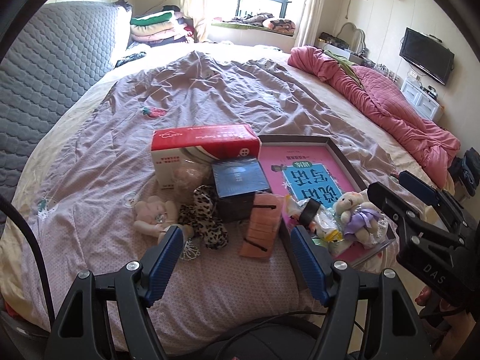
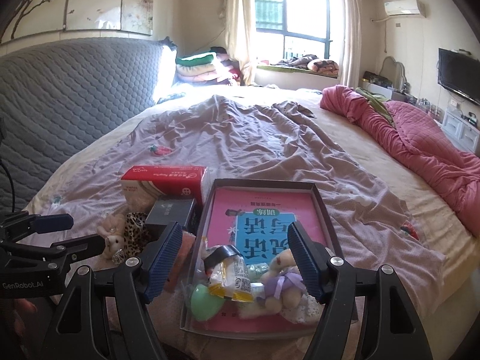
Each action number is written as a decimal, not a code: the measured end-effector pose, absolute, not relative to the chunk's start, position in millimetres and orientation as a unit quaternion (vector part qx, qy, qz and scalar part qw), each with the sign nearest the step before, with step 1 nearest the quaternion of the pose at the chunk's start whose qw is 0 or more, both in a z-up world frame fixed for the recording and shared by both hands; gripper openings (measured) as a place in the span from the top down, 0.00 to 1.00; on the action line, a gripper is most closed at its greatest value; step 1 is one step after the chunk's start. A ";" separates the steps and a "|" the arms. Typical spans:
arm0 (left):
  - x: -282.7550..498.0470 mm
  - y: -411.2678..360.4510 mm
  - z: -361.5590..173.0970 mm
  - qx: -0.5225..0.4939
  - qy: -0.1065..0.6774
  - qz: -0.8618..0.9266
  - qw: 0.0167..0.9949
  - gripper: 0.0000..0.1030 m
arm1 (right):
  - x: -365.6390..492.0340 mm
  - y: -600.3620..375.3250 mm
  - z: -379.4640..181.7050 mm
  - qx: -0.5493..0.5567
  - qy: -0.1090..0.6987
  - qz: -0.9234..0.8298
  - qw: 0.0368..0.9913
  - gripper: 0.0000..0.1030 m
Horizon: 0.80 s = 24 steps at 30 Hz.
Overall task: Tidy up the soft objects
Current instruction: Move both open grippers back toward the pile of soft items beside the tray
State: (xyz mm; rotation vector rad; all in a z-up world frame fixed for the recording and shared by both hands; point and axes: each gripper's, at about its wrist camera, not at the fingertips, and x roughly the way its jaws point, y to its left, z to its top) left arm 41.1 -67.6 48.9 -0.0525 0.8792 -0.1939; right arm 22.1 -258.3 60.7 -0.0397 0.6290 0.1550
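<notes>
On the rumpled bed, a cream teddy bear (image 2: 282, 282) in a lilac dress lies in the dark tray (image 2: 207, 207), both the left gripper (image 1: 237, 258) and right gripper (image 2: 237, 255) spread wide, empty

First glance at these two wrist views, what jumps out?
The shallow dark tray on the bed, near its front edge, holding a pink book with a teddy in a purple dress and snack packets piled at its near end. Left of it sits a clutter: a red-and-white box, a dark box, a leopard-print piece and a pale plush. A rumpled pink quilt lies along the far right side.
</notes>
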 end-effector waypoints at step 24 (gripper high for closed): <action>55.1 31.1 8.0 -0.099 0.443 -0.016 0.891 0.29 | 38.2 -176.1 10.5 0.003 0.412 0.144 0.900 0.28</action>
